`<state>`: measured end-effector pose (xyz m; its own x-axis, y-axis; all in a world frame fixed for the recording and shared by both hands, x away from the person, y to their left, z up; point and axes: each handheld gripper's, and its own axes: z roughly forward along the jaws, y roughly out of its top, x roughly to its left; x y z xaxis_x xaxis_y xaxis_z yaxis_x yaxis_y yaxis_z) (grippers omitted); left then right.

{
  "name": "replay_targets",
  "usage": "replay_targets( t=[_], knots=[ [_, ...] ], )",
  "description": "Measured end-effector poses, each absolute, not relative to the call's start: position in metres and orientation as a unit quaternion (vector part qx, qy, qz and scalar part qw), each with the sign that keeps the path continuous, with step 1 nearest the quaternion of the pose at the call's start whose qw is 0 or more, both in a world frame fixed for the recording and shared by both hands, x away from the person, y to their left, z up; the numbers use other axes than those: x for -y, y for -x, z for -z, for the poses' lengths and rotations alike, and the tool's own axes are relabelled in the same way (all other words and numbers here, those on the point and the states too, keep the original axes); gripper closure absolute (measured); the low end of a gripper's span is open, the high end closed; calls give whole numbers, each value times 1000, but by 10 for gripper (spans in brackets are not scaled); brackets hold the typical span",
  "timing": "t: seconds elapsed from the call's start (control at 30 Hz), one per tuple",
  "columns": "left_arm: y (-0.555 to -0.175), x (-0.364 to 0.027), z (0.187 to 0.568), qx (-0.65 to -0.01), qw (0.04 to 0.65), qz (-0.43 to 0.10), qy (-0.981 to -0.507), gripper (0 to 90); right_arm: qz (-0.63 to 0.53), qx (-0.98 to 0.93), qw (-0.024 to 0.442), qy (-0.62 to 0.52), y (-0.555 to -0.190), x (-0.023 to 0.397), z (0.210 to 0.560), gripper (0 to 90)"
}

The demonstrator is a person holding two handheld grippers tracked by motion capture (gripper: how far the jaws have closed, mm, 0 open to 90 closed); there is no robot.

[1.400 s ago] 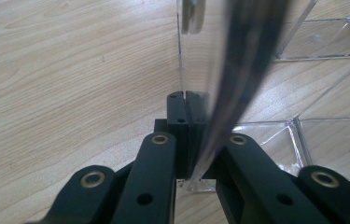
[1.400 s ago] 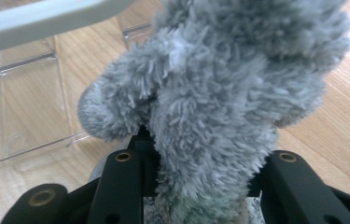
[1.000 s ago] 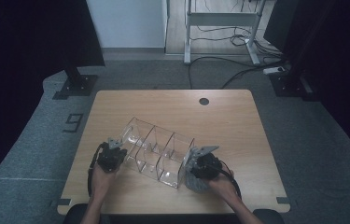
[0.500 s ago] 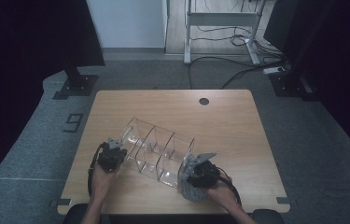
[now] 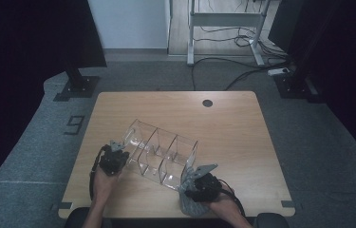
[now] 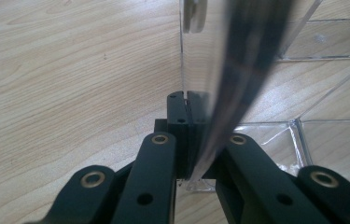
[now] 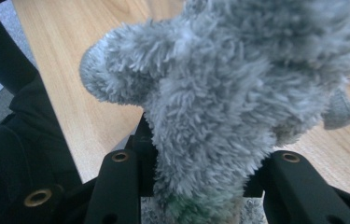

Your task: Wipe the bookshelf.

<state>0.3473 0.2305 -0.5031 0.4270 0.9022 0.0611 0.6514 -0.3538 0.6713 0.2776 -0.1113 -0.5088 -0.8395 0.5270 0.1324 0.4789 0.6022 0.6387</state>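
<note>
Plastic, clear as glass, makes up the organizer (image 5: 159,154) that sits on the wooden surface (image 5: 232,128), on the side close to the person. It has a row of open boxes inside it (each one split off by a thin clear wall), and it lies slanted across the surface.

At the organizer's left end is the left gripper (image 5: 117,151), held in the person's left hand (image 5: 103,183). Its jaws are pinched tight on the clear end wall. In the left gripper view the left gripper (image 6: 192,140) has that wall (image 6: 219,84) standing up between its two black jaws, and the wood shows through the plastic.

At the organizer's other end, near the front edge of the surface, is the right gripper (image 5: 198,183), held in the person's right hand (image 5: 223,204). It holds a grey fluffy cloth (image 5: 192,199). In the right gripper view the right gripper (image 7: 196,186) has its jaws closed on the cloth (image 7: 219,93), which puffs up soft and shaggy in front of the camera. The cloth hangs just beside the near corner of the organizer; it is too hard to tell if it touches the plastic. A dark sleeve (image 7: 18,154) shows at the left of that view.
</note>
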Motion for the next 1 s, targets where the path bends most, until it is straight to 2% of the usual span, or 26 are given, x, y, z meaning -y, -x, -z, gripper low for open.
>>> replay_targets(
  t=[0.3,1.0],
  knots=[
    [-348,-233,503,-485,294,-211,-796,868,-343,-896,38,-280,-279,120,505,609],
    [-348,-236,504,-477,304,-205,-798,866,-370,-862,107,-329,-309,178,460,617]
  ],
)
